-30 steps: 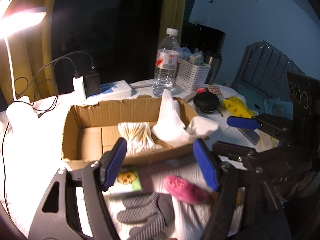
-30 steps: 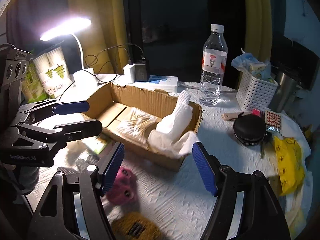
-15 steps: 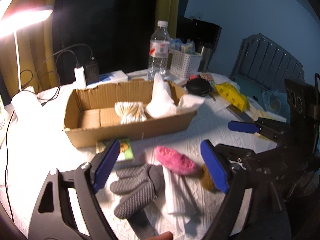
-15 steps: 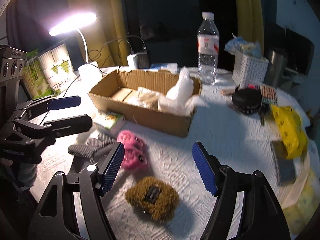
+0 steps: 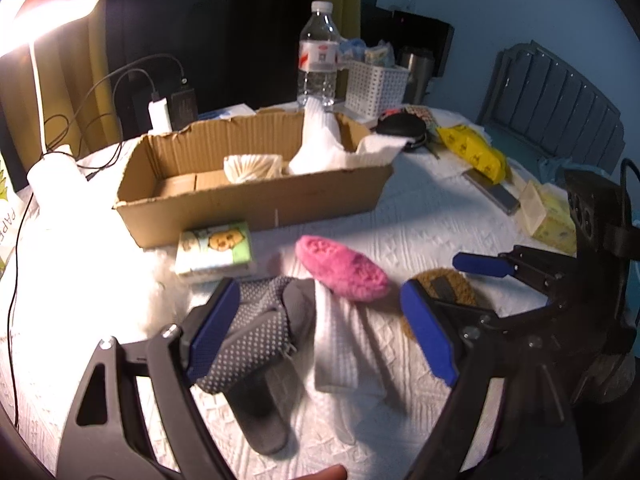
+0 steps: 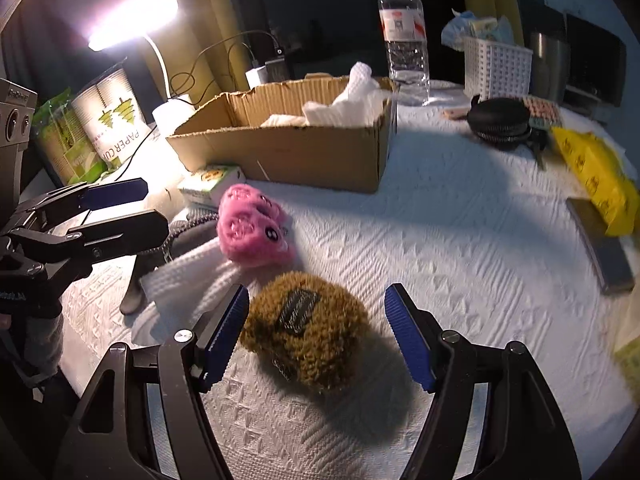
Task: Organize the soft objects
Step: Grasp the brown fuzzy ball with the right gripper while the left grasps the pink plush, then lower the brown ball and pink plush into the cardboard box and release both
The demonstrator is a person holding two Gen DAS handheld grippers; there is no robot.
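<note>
The brown plush toy [image 6: 306,330] lies on the white textured table cover [image 6: 460,248], in front of the cardboard box [image 6: 320,152] and well apart from it. The right gripper [image 6: 316,332] hangs over this toy with its jaws wide: the 2 blue pads stand on either side of the toy, and neither pad presses on it. A dark patch shows on the toy's upper face.

The pink plush toy [image 6: 252,228] lies between the brown plush toy and the cardboard box, nearer the box's front wall. It rests partly on a folded white cloth [image 6: 188,276], which extends from the pink toy away from the box.

The grey dotted glove [image 5: 256,332] lies beside the white cloth, on the side farther from the brown toy. The left gripper [image 5: 320,332] is above the glove and the cloth. Its jaws have just been opening and now stand wide; the left pad sits over the glove, and no pad clamps anything.

A small printed pack [image 5: 216,252] with a cartoon face sits just in front of the cardboard box, touching or nearly touching its front wall. Inside the box, a white towel [image 5: 324,148] stands up at 1 end and drapes over the rim, and a bundle of cotton swabs [image 5: 252,166] lies near the middle.

Behind the box stand 1 water bottle [image 5: 319,56] and 1 white perforated basket [image 5: 376,86]. A lit desk lamp [image 6: 132,24] is beyond the box's far end.
</note>
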